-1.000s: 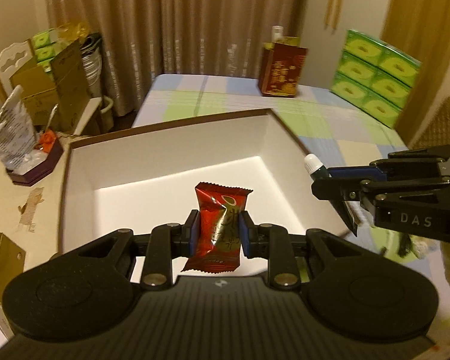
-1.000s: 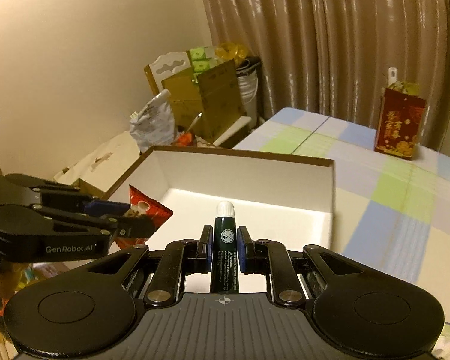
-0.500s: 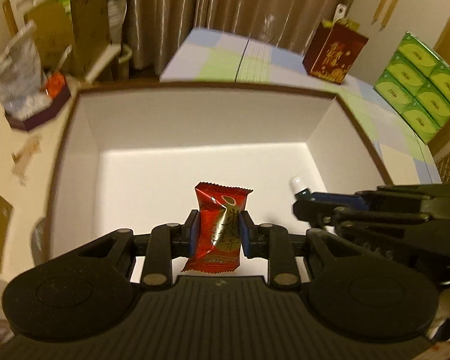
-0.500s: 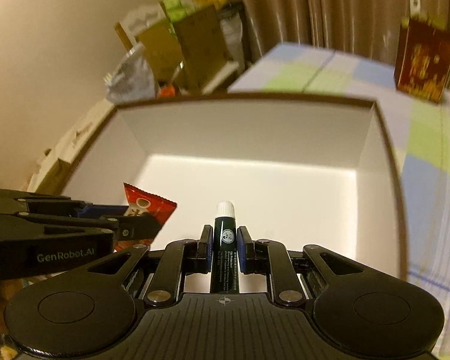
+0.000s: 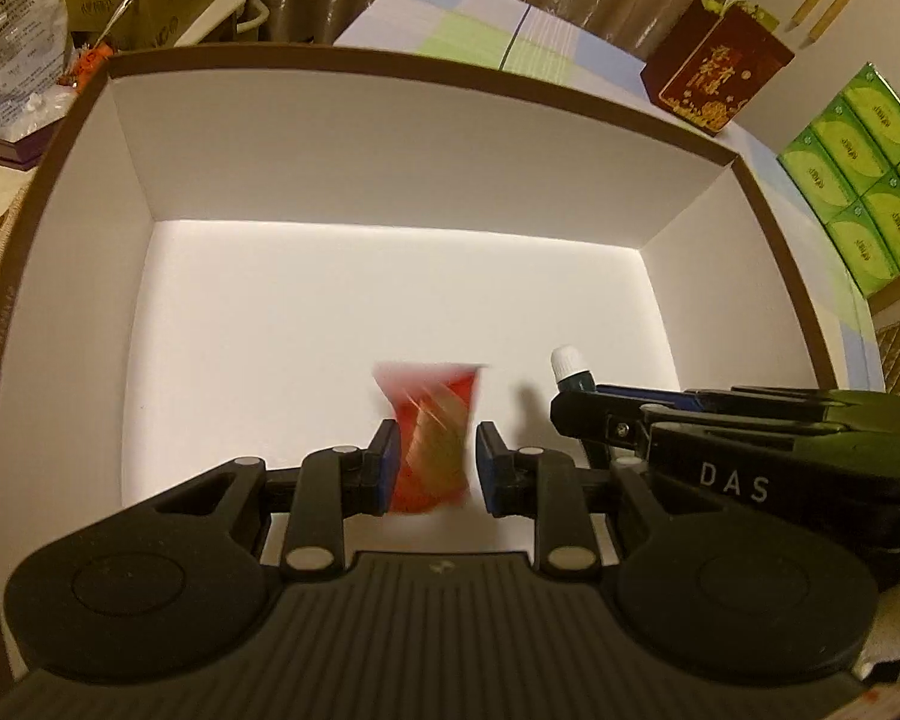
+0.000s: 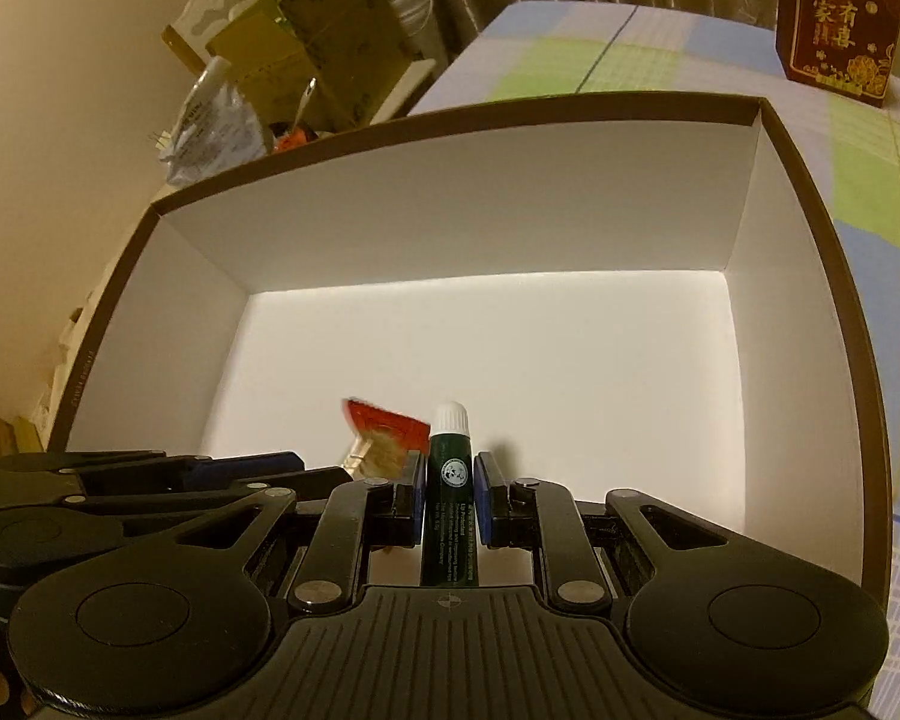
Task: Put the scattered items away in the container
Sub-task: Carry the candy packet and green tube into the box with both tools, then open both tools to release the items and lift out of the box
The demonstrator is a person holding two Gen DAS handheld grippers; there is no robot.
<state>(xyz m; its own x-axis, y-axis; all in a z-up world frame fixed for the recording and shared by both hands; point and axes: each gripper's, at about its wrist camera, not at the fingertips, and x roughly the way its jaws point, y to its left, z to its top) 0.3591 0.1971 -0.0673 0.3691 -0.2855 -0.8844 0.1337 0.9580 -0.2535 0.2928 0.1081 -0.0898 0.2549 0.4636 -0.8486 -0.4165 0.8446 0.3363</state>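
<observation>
tube (image 5: 572,371) right of packet (image 5: 432,432)

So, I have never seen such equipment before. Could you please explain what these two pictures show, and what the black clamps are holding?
These are hand-held grippers, one in each of a person's hands, each carrying a camera that looks along its two fingers. In the left camera's picture, the left gripper holds a blurred red snack packet; the right gripper enters from the side. In the right camera's picture, the right gripper clamps a dark green lip balm tube. Both hover over an open white box with a brown rim, on a checked tablecloth.
</observation>
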